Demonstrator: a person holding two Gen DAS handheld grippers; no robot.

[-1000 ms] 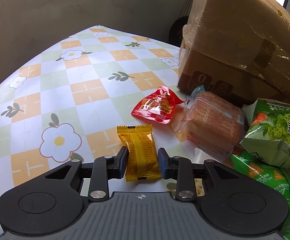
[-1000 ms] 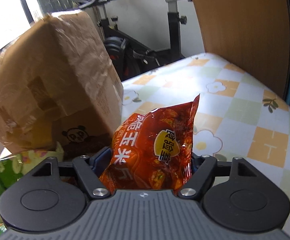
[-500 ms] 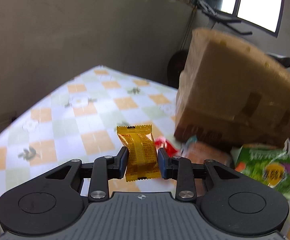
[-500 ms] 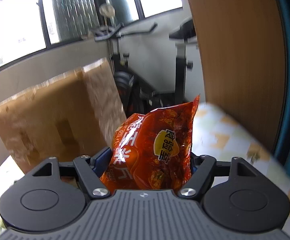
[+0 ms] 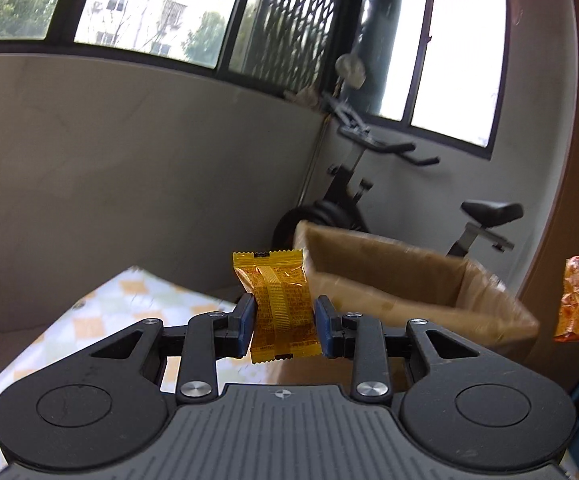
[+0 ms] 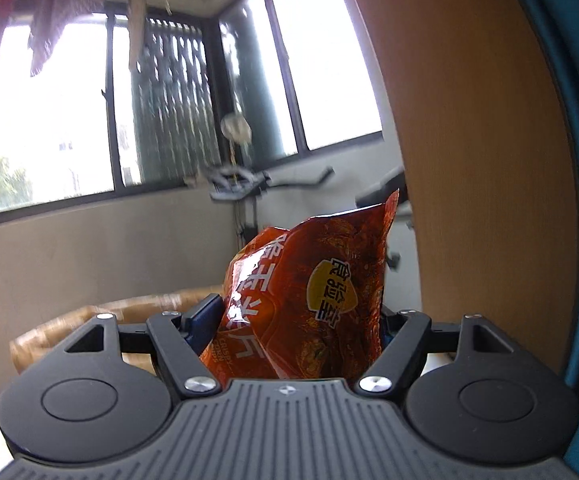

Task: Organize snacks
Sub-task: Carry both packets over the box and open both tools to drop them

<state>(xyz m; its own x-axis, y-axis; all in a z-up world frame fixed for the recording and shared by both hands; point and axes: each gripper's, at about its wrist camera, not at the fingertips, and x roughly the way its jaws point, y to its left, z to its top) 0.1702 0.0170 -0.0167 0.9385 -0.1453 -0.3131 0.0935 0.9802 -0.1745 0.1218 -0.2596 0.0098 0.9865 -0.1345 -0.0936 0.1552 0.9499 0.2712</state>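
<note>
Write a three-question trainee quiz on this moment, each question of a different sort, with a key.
1. True or false: the left gripper is shut on a yellow packet.
2. Multiple choice: what does the right gripper hold? A) a green bag B) an orange chip bag C) nothing
3. Fill in: beyond both grippers stands an open cardboard ___.

Key: 1 true; 2 B; 3 box
</note>
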